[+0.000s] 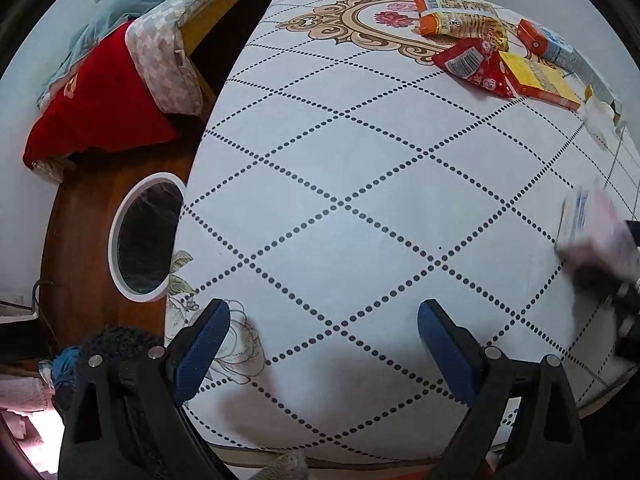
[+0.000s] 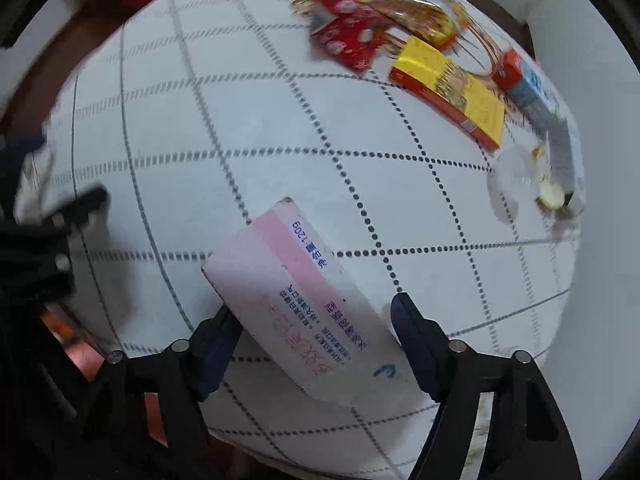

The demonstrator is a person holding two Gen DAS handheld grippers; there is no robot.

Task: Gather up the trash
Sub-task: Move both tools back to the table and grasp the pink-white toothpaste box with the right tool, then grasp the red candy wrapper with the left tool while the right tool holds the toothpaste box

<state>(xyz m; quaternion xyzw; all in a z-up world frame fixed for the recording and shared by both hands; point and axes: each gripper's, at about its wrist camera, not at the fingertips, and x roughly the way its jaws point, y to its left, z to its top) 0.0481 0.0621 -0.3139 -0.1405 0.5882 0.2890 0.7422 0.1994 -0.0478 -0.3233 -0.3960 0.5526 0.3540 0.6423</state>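
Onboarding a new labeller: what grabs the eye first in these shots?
The pink and white box lies slanted between the right tongs, low in the right wrist view. Next, bright red and yellow packets cluster at the tablecloth's far right. A white-rimmed bin sits beside the table, left in the left wrist view.

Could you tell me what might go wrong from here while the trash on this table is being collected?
The pink-and-white box sits skewed between the right hand-held gripper fingers, with a gap at one side, so it may twist or slip out. The white-rimmed bin stands off the table's far side, so a loosely held box could drop on the way.
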